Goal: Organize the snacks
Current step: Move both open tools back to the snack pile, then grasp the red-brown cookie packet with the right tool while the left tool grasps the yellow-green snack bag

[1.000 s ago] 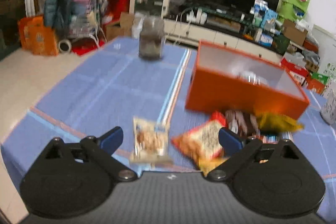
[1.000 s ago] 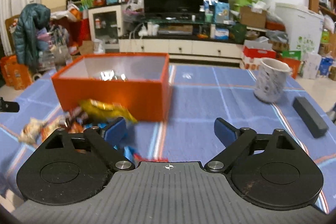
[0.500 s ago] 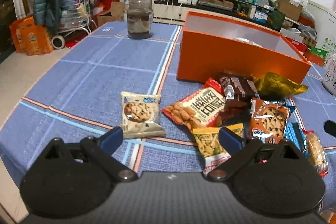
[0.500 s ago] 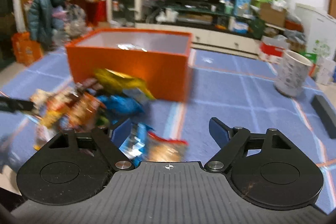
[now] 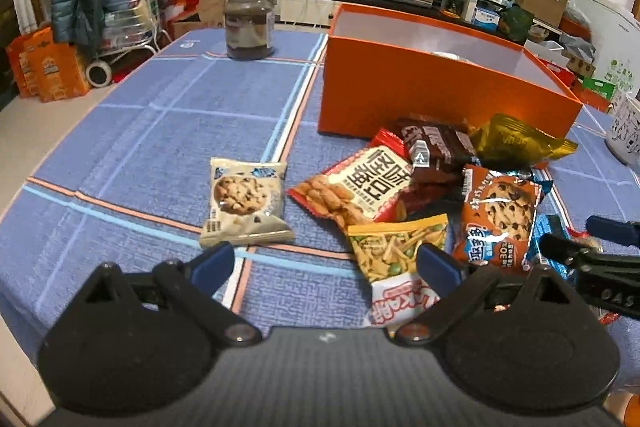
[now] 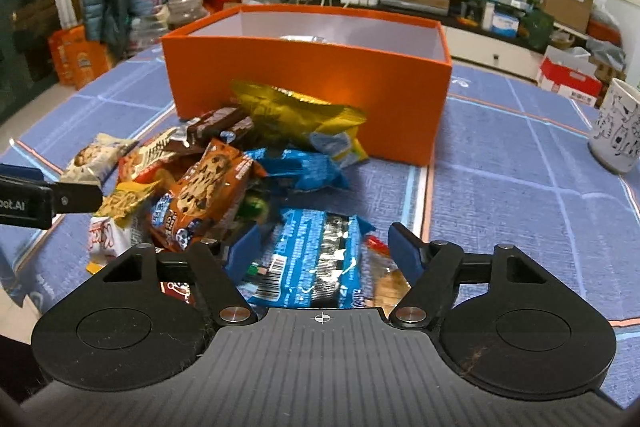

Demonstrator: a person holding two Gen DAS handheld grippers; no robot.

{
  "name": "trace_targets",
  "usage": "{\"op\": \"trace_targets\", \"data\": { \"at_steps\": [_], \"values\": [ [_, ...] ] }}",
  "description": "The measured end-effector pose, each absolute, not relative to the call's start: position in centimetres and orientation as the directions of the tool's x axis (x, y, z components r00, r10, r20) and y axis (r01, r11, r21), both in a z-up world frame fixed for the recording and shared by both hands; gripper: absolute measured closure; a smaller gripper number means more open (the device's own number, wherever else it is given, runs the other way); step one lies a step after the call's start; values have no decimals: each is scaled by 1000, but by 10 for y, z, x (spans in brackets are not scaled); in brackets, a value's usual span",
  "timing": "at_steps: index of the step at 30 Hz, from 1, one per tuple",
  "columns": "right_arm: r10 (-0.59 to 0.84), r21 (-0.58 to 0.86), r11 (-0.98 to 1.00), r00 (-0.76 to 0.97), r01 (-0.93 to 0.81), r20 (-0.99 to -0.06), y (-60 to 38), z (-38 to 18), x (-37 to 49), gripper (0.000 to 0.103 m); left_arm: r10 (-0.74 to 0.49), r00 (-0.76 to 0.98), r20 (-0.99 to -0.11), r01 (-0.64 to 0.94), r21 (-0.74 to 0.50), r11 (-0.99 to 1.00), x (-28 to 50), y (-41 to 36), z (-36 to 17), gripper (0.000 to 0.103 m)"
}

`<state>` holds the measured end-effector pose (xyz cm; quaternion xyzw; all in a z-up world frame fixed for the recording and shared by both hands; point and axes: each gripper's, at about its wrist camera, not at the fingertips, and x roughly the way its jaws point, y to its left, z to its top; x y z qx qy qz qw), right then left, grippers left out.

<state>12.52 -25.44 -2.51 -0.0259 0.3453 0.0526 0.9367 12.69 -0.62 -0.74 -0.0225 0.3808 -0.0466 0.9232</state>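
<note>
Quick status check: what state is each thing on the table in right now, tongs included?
Orange box: open, no lid, upright.
Glass jar: upright, lid on.
Mug: upright.
Cookie packet: sealed, flat, apart from the pile.
Blue packet: sealed, flat, between the right tongs' fingers.
Left tongs: open, holding nothing.
Right tongs: just been closing, pads not yet pressing.

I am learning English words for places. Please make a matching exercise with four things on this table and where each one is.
Things:
1. jar
2. mug
3. gold bag
4. cookie pack

Places:
A. against the front wall of the orange box
B. alone, left of the snack pile
C. far end of the table, left of the box
D. right of the box

Pairs: 1-C, 2-D, 3-A, 4-B
</note>
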Motion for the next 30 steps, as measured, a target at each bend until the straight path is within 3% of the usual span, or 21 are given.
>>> {"op": "trace_targets", "data": {
  "at_steps": [7,13,16,22,27,30],
  "values": [
    [67,-11,995,734,-101,-675,-254,-32,130,43,-104,690,-717,81,-67,994,129,-11,-14,6],
    [115,68,993,793,-92,-598,-259,-11,112,43,-120,696,-708,95,-75,993,128,-15,-13,6],
    [189,122,982,761,-144,-621,-247,-14,97,43,-118,693,-711,93,-74,993,129,-14,-12,6],
    [243,91,964,701,-248,-671,-208,-30,93,44,-87,716,-693,54,-69,996,132,-3,-5,6],
    [226,37,961,701,-275,-676,-191,-36,89,44,-82,711,-698,38,-78,996,135,6,-4,6],
    [208,36,966,680,-258,-703,-195,-41,93,51,-70,715,-695,14,-86,996,137,16,0,6]
  ]
}}
